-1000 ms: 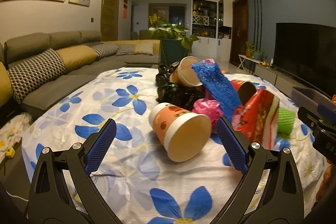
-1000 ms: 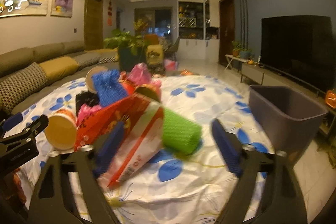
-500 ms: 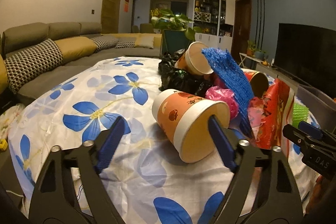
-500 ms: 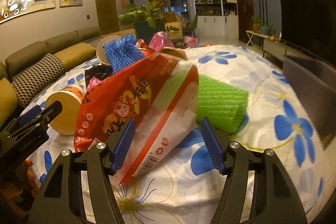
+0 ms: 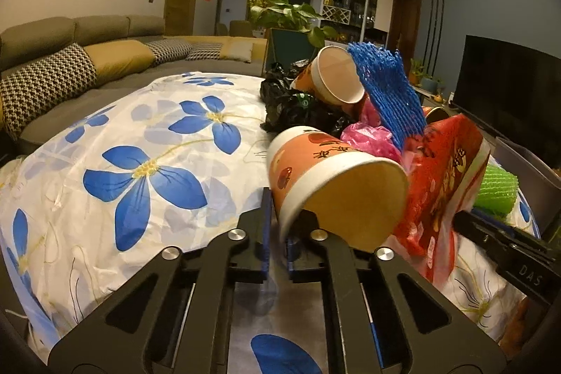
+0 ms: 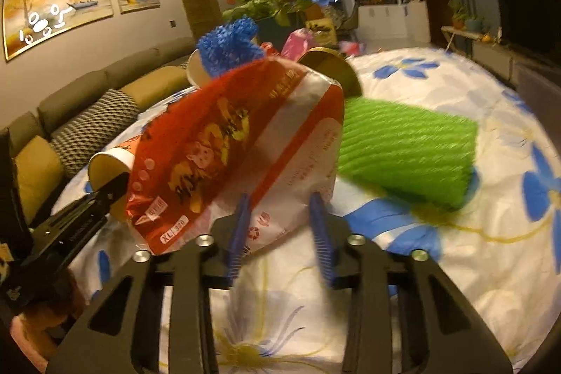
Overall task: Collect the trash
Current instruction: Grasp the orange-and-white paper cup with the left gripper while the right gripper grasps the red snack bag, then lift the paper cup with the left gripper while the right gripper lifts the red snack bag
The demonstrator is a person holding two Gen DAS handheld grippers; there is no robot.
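A trash pile lies on a table with a blue-flower cloth [image 5: 147,142]. My left gripper [image 5: 277,233] is shut on the rim of an orange paper cup [image 5: 329,177] lying on its side. My right gripper [image 6: 280,226] has its jaws partly closed around the lower edge of a red and white plastic snack bag [image 6: 224,142]; whether they pinch it is unclear. Beside the bag lies a green foam net sleeve [image 6: 403,146]. A blue foam net [image 5: 385,93], a second paper cup [image 5: 333,79], a pink bag [image 5: 368,139] and black bags [image 5: 298,107] sit behind.
A grey bin [image 5: 526,170] stands at the table's right edge. A sofa [image 5: 70,65] runs along the left, a potted plant [image 5: 287,20] stands behind the pile and a TV [image 5: 508,86] is on the right. The left gripper's body shows in the right wrist view [image 6: 70,226].
My left gripper has moved in and closed on the orange cup's rim. My right gripper has moved closer to the red bag and its jaws have narrowed around the bag's edge.
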